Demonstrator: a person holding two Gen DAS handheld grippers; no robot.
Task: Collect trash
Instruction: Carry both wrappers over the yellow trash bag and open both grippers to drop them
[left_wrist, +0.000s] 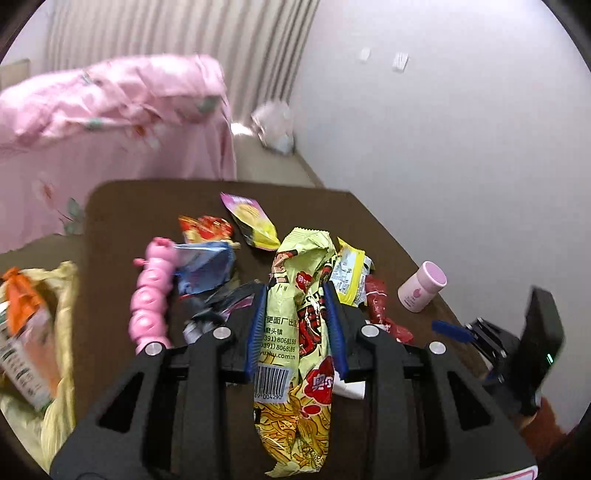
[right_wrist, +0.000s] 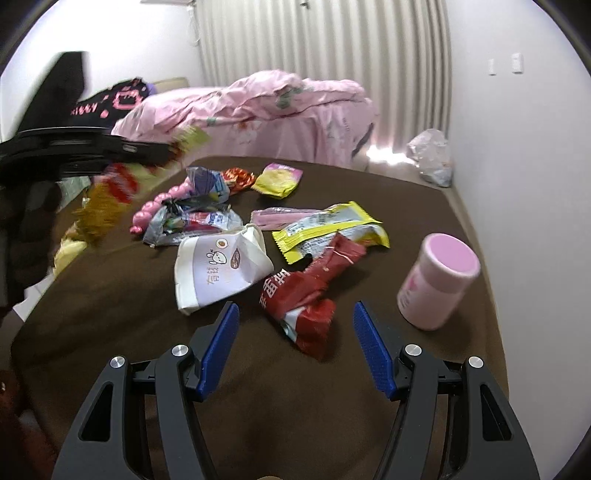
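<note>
My left gripper (left_wrist: 295, 295) is shut on a yellow-green noodle snack packet (left_wrist: 295, 354) and holds it above the brown table (left_wrist: 118, 229); the packet also shows blurred at the left of the right wrist view (right_wrist: 110, 195). My right gripper (right_wrist: 293, 314) is open and empty, just above the table, with a red wrapper (right_wrist: 306, 291) lying between its fingertips. A white bunny-print wrapper (right_wrist: 218, 269), a yellow wrapper (right_wrist: 325, 229) and several more wrappers lie beyond it. A yellow trash bag (left_wrist: 55, 332) with wrappers inside sits left of the table.
A pink-lidded bottle (right_wrist: 436, 284) stands near the table's right edge. A pink caterpillar toy (left_wrist: 151, 295) lies among the wrappers. A bed with pink bedding (right_wrist: 258, 107) is behind the table, a wall close on the right, and a crumpled white bag (right_wrist: 430, 155) on the floor.
</note>
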